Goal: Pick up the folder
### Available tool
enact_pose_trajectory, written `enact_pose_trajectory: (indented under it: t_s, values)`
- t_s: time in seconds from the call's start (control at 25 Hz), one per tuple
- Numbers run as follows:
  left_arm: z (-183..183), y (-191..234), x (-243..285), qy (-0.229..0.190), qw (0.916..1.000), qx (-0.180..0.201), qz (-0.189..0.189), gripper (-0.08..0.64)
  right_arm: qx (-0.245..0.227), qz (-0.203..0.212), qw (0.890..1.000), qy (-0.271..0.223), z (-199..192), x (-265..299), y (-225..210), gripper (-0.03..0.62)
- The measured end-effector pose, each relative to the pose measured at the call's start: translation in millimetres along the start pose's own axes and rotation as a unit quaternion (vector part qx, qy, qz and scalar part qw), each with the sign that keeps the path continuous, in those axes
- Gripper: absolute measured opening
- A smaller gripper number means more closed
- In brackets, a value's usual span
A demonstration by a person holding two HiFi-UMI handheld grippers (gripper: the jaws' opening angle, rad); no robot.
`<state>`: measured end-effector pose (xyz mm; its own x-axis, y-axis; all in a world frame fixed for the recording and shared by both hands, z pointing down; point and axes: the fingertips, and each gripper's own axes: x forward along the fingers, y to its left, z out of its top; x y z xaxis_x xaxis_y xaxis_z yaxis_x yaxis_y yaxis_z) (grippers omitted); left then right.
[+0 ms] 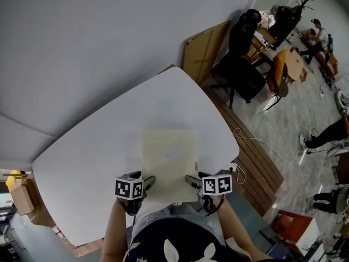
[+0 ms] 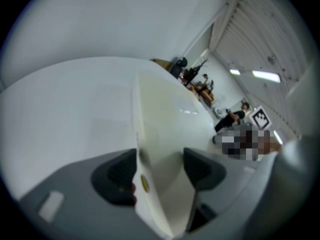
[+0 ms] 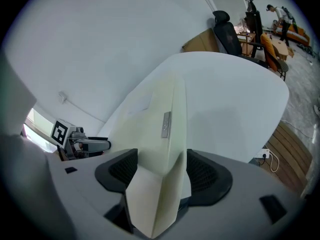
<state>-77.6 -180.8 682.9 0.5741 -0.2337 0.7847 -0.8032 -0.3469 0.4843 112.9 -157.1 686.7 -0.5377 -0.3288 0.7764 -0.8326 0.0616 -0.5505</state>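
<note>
I see a white table [image 1: 98,146] spreading ahead of the left gripper [image 1: 147,181], with a grey wall [image 1: 82,37] beyond it. Just right of the right gripper [image 1: 192,180] a socket [image 1: 233,167] sits by the table edge, its cable [image 1: 240,174] looping over wooden boards [image 1: 262,173]. Far ahead and to that gripper's right stand a black chair [image 1: 240,64] and a leaning cardboard sheet [image 1: 204,51]. Well left of the left gripper I make out a box [image 1: 22,196].

Both hand-held grippers [image 1: 148,180] [image 1: 191,180] tight on folder [image 1: 169,160]

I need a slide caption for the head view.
Left tool and right tool clamp a cream folder by its near edge at a white table.
</note>
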Motion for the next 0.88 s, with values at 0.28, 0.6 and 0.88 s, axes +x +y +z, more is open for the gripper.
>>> enact_pose_trajectory:
  t_s: [0.28, 0.6, 0.88]
  values:
    - [0, -2, 6, 0.033, 0.9994, -0.002, -0.003, 0.281, 0.039, 0.026, 0.999, 0.025, -3, 5, -4, 0.279]
    - [-2, -1, 11, 0.049, 0.9977, -0.033, -0.034, 0.290, 0.096, 0.073, 0.992, 0.047, -6, 10, -5, 0.285]
    - [-2, -1, 12, 0.054, 0.9966, -0.037, -0.051, 0.295, 0.093, 0.068, 0.992, 0.048, -6, 11, -4, 0.287]
